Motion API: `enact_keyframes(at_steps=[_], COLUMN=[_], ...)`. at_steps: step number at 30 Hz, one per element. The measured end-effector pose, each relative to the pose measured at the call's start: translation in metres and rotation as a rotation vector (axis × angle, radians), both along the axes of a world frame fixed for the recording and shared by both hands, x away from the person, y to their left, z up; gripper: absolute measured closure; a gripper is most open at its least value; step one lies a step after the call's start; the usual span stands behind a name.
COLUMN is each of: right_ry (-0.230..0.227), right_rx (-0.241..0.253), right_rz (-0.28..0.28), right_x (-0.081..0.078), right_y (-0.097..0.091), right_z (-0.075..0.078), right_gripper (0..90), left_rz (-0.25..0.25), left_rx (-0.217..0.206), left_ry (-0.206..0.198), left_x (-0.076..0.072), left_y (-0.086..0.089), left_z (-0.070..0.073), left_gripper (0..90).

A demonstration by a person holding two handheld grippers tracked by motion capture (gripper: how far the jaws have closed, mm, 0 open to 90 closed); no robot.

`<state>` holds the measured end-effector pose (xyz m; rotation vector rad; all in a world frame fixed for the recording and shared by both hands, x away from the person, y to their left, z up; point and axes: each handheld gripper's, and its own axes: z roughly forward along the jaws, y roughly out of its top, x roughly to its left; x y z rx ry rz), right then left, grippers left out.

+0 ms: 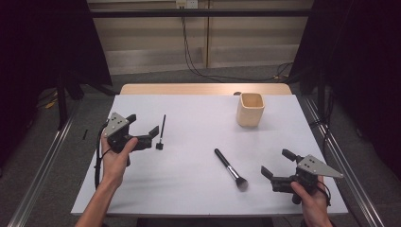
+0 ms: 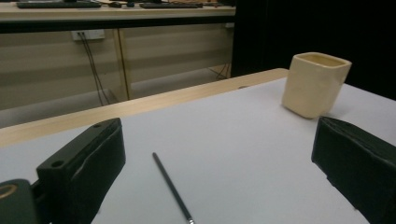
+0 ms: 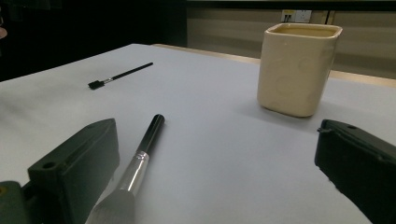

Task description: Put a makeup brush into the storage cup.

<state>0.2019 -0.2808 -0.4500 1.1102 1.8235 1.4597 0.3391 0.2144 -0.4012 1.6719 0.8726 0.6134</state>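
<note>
White tabletop [image 1: 189, 179] spreads under both claws, dark curtains at either side. Ahead of the right gripper [image 1: 278, 166], well apart from it, a cream square cup [image 1: 250, 109] stands upright. That claw is released, jaws spread wide and grasping nothing; the thick brush [image 1: 230, 169] lies flat just beside its left jaw, bristles nearest the claw. Likewise spread and empty, the left gripper [image 1: 143, 128] has the thin brush [image 1: 161, 133] lying just ahead of its jaws, the handle running away from the claw.

The thin brush [image 2: 172, 189] — head cut off — leaves the left gripper view's bottom edge.
</note>
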Motion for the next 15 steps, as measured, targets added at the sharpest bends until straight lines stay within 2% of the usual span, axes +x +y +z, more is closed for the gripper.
enact_keyframes(at_steps=[3,10,13,15], right_ry=[0.002,0.003,0.004,0.002], right_rx=[0.001,-0.002,-0.003,-0.002], right_rz=[0.001,0.001,0.002,0.003], right_x=[0.001,0.001,0.001,0.001], right_y=[0.000,0.000,0.000,0.000], right_z=[0.000,-0.001,-0.001,-0.001], right_gripper=[0.0,0.0,0.0,0.0], left_rz=[0.002,0.012,0.015,0.022], left_rx=[-0.005,0.018,0.013,0.009], left_ry=[0.003,0.004,-0.002,0.008], left_x=[0.004,0.020,0.025,0.031], left_y=[0.000,-0.001,-0.003,-0.004], left_z=[-0.001,0.000,0.000,0.001], left_gripper=[2.7,2.5,2.3,1.9])
